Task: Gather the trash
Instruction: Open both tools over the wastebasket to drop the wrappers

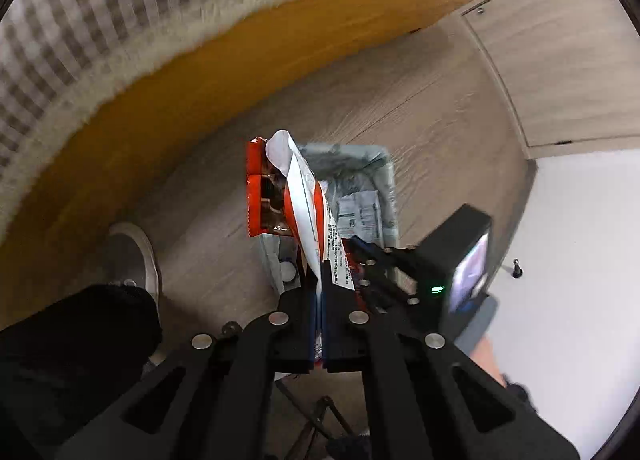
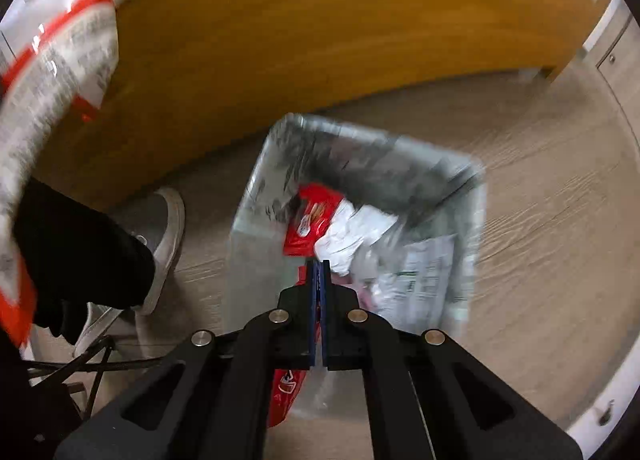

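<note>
Two black two-finger grippers were counted: the left gripper (image 1: pixel 319 280) and the right gripper (image 2: pixel 320 272), one at six o'clock in each wrist view. One clear-lined rectangular trash bin (image 2: pixel 256 219) was seen at the centre. Two red-and-white printed wrappers were counted as clamped: one long wrapper (image 1: pixel 308 211) at twelve o'clock from the left fingers, one crumpled red wrapper (image 2: pixel 310 225) at twelve o'clock from the right. One printed paper sheet (image 2: pixel 428 268) was counted inside the bin, at three o'clock. One grey shoe (image 2: pixel 166 227) was counted at nine o'clock.
</note>
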`<state>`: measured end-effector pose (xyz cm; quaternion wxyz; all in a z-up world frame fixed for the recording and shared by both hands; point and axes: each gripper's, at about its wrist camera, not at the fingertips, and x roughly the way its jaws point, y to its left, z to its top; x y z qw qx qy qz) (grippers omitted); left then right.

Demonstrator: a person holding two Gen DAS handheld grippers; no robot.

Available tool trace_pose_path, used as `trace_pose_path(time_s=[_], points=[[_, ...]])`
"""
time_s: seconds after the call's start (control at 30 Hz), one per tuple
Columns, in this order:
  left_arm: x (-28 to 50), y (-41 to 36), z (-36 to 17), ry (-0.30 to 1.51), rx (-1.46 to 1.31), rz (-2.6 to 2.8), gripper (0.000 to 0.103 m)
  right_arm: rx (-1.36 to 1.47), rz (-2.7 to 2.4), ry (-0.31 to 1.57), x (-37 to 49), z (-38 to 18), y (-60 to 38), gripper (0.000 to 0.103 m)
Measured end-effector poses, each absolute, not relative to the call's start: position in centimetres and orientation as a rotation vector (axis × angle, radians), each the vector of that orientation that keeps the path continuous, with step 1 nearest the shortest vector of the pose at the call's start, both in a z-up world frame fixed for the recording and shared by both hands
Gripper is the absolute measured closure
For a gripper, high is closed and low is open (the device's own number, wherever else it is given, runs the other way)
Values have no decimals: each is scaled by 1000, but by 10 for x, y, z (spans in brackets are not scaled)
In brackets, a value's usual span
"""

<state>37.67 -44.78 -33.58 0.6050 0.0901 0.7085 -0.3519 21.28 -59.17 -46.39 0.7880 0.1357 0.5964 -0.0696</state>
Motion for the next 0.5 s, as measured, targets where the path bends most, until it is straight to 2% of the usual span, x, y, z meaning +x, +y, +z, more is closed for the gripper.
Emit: trace_pose_path(time_s=[0.1,0.17,0.3,0.5], points=[[375,-459,-364,1698,218,-786,103,428,-84,1324,212,-507,-591,99],[370,-465,-378,1717,237,-776,103,568,-52,1348,208,-525,-601,73],[358,-481,-405,1742,304,-780,103,678,-91,1166,180,-498,-627,46],[342,-510,-429,1769,357,-758,103,638,-314,1094,138,-455,-671,46]])
